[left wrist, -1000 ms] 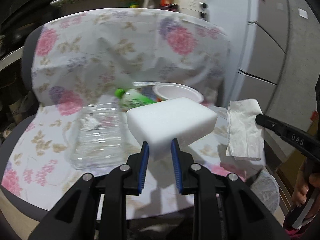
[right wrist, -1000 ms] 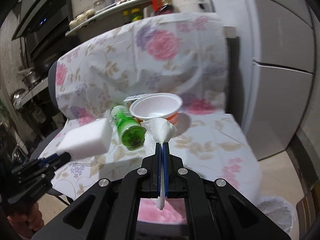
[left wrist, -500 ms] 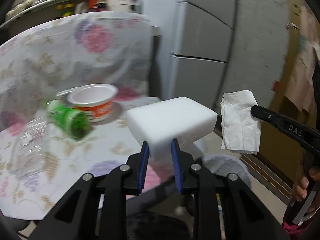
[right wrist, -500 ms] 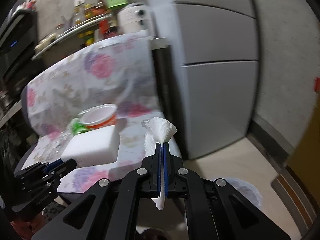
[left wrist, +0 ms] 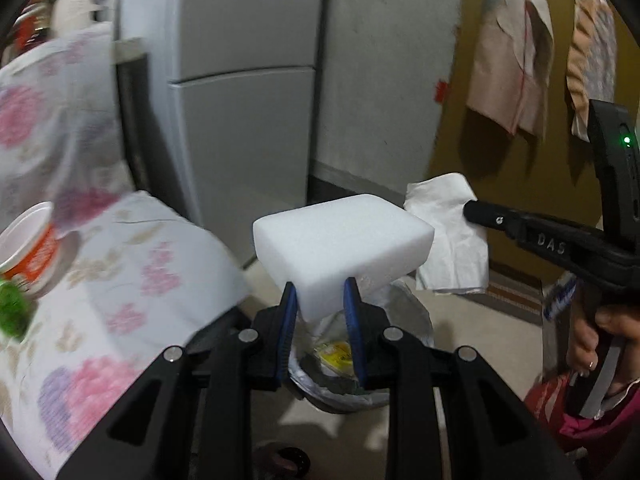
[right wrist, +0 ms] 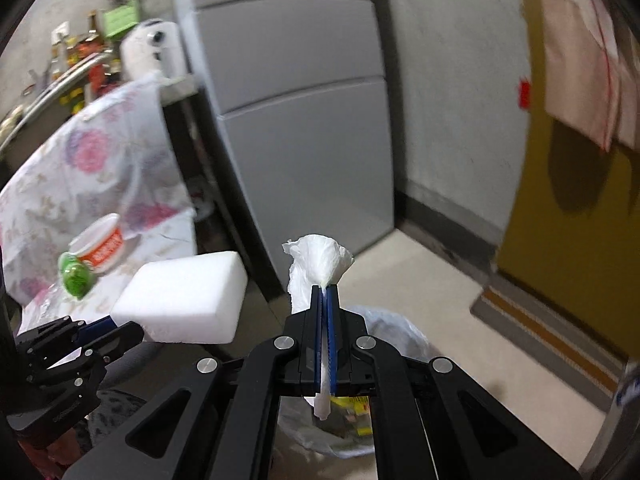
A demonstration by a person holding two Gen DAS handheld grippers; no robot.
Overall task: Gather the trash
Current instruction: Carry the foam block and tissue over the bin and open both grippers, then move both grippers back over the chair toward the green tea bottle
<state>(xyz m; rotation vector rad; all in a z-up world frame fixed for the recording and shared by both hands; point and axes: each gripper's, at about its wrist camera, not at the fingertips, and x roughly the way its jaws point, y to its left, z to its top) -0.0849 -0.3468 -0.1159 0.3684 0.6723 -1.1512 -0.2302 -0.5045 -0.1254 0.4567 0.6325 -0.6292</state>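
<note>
My left gripper point(left wrist: 320, 292) is shut on a white foam block point(left wrist: 344, 240), held in the air just above a bag-lined trash bin point(left wrist: 408, 312) on the floor. The block also shows in the right wrist view point(right wrist: 184, 296). My right gripper point(right wrist: 325, 292) is shut on a white paper napkin point(right wrist: 320, 264), also above the bin point(right wrist: 396, 328). In the left wrist view the napkin point(left wrist: 448, 236) hangs from the right gripper's fingers point(left wrist: 496, 220), just right of the block.
A table with a floral cloth point(left wrist: 132, 264) lies to the left, holding an orange-and-white cup point(right wrist: 100, 248) and a green bottle point(right wrist: 74, 276). A grey fridge point(right wrist: 296, 120) stands behind. A yellow wall point(right wrist: 580, 220) and a doormat point(right wrist: 548, 328) are at the right.
Both grippers have swung right, away from the table, with the block and napkin still held. The trash bin has come into view under them.
</note>
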